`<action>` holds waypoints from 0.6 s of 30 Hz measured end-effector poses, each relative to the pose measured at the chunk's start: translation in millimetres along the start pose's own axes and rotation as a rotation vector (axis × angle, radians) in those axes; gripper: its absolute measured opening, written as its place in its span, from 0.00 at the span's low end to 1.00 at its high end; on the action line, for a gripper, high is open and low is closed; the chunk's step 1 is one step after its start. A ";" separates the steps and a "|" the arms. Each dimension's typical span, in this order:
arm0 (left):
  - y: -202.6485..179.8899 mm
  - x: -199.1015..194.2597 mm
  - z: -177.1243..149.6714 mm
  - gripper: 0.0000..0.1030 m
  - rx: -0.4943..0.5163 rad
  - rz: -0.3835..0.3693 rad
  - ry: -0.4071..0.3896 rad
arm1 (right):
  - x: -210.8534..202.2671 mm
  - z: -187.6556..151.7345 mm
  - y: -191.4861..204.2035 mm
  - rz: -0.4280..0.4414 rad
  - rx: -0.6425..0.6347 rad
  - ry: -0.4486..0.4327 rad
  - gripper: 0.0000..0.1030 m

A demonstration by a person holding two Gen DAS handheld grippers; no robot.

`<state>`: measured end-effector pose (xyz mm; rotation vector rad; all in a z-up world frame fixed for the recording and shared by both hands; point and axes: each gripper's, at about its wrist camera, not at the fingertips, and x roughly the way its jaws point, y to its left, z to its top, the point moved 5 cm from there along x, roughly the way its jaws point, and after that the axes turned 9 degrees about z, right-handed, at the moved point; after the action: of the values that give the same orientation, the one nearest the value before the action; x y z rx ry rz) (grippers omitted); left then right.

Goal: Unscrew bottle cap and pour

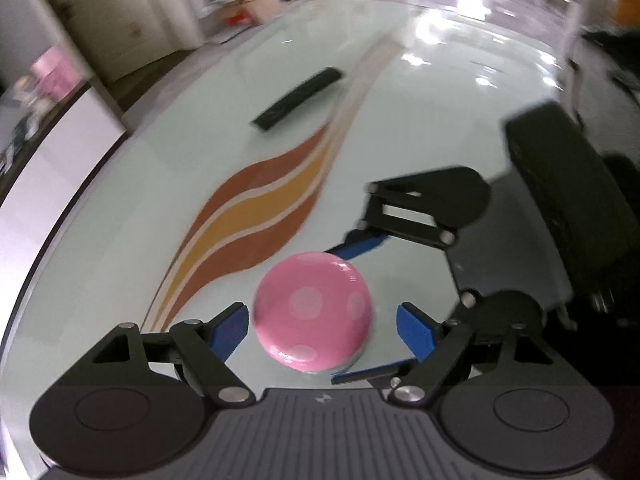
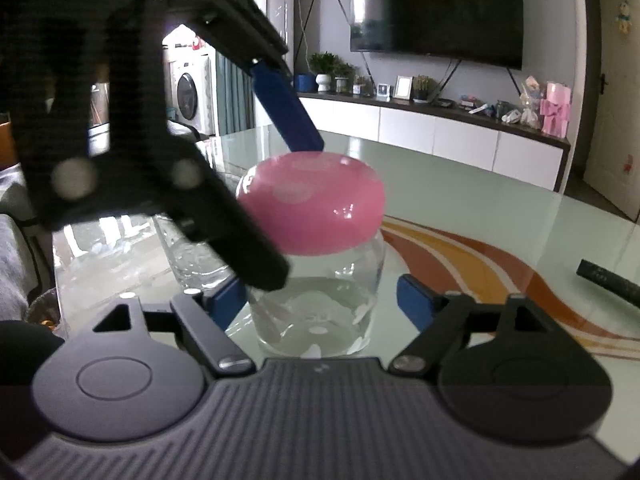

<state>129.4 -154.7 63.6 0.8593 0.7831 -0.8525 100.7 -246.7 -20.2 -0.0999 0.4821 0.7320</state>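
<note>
A clear glass jar [image 2: 320,304] with a pink dotted cap [image 2: 316,204] stands on the glass table. In the left wrist view the cap [image 1: 314,312] lies between my left gripper's [image 1: 320,332] open blue fingers, seen from above, with gaps on both sides. My right gripper [image 2: 320,304] is open around the jar's body at table level, its pads apart from the glass. It shows in the left wrist view [image 1: 360,304] either side of the jar. The left gripper [image 2: 276,200] hangs over the cap in the right wrist view.
A black remote [image 1: 298,98] lies farther out on the table [image 1: 140,200], also at the right edge of the right wrist view [image 2: 608,284]. A clear glass [image 2: 192,248] stands behind the jar to the left. A TV cabinet [image 2: 440,128] is beyond the table.
</note>
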 end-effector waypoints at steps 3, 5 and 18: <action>2.0 -1.1 0.7 0.82 0.052 -0.032 -0.030 | 1.2 0.9 -0.4 0.013 -0.002 -0.006 0.81; 3.7 -1.2 1.2 0.82 0.066 -0.046 -0.038 | 2.7 1.7 -1.3 0.020 -0.004 -0.006 0.81; 0.4 8.4 9.6 0.82 0.208 -0.139 -0.041 | 12.5 2.2 -2.9 0.055 -0.044 0.018 0.80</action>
<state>135.7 -165.5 60.8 0.9760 0.7326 -1.0857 111.4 -240.5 -24.1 -0.1349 0.4873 0.7969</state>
